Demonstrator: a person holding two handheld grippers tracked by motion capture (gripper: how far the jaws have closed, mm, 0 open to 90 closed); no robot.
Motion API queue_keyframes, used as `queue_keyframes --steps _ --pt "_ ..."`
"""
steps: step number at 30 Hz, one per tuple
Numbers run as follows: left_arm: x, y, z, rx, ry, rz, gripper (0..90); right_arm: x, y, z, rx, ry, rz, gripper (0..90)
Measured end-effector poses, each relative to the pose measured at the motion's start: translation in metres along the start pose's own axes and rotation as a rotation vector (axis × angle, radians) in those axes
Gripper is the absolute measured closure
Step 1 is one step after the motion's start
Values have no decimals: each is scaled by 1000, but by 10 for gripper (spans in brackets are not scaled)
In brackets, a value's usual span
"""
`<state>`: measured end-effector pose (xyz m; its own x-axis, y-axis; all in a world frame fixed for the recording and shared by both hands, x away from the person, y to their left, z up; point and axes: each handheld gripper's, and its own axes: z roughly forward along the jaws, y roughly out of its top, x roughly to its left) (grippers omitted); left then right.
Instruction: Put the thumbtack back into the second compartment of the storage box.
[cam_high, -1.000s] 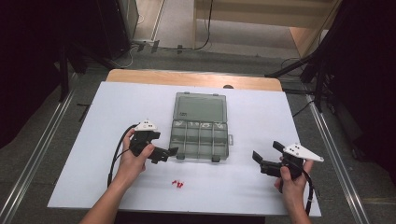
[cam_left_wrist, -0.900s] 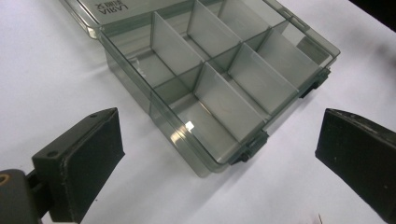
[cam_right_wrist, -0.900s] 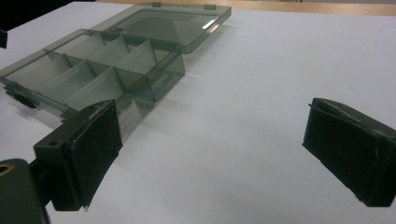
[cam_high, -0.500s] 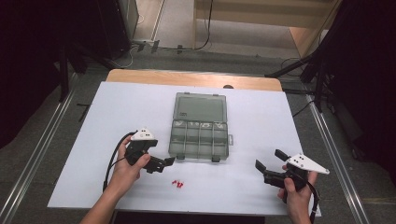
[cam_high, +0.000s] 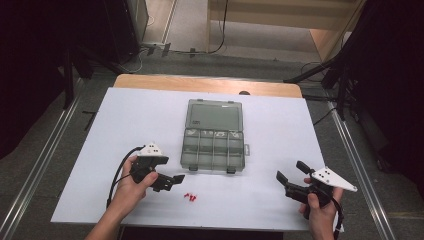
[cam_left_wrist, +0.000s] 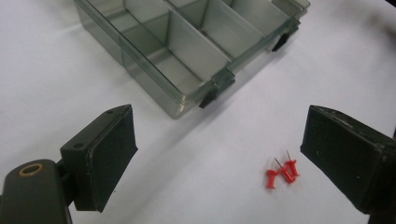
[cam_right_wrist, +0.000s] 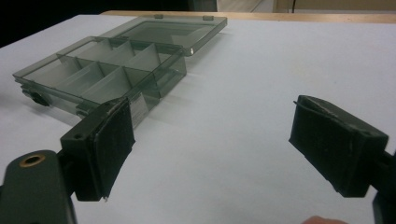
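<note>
A clear grey compartment box lies open mid-table with its lid flat behind it, and its compartments look empty. A few red pushpins lie on the white table in front of it. My left gripper hovers just left of the pins, pointing right. Its jaws stand wide and have just been closing a little. In the left gripper view the pushpins lie on the table near the right jaw, untouched by the left gripper. My right gripper, near the front right, has also just been closing, with nothing between its jaws.
The white tabletop has free room on both sides of the box. In the right gripper view the box sits ahead and left of the right gripper. Dark stands and cables surround the table.
My left hand has slid back toward the table's near edge, bringing its jaws close to the pushpins. The right hand has barely shifted. Box and pins lie as before.
</note>
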<state>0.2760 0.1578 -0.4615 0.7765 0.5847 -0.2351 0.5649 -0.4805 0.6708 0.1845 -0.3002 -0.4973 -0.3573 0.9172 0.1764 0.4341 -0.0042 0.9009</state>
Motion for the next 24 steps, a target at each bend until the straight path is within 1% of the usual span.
queue_keyframes --steps 1,2,3,4,6,7,9,13,14,16,18,20,22,24 --pt "0 0 0 0 0 0 93 1 -1 1 -2 0 -3 144" --pt "-3 -3 2 21 -3 -1 94 2 -1 3 -14 -8 -12 144" --pt "-4 -4 3 29 4 -7 120 4 -2 4 -19 -16 -18 145" --pt "-5 -5 5 33 1 -6 150 4 -3 5 -19 -12 -23 146" --pt "-8 -7 9 70 -9 6 152 5 -3 6 -15 -4 -27 150" --pt "-10 -8 10 78 -2 11 174 6 -3 6 -14 -7 -32 151" --pt "-14 -9 13 101 2 22 237 6 -3 6 -4 -3 -37 152" --pt "-20 -10 17 127 -12 46 341 5 -4 6 7 -7 -44 152" --pt "-22 -10 18 136 -16 52 367 5 -5 5 11 -6 -39 151" --pt "-24 -11 19 139 -29 57 430 4 -5 4 6 8 -30 148" --pt "-25 -11 21 159 -49 70 495 4 -5 4 3 24 -35 143" --pt "-27 -11 22 176 -62 79 554 5 -5 5 8 29 -45 143" --pt "-30 -11 24 188 -61 89 606 7 -5 5 19 21 -50 149" --pt "-31 -11 26 201 -62 95 638 9 -5 7 28 1 -62 172"
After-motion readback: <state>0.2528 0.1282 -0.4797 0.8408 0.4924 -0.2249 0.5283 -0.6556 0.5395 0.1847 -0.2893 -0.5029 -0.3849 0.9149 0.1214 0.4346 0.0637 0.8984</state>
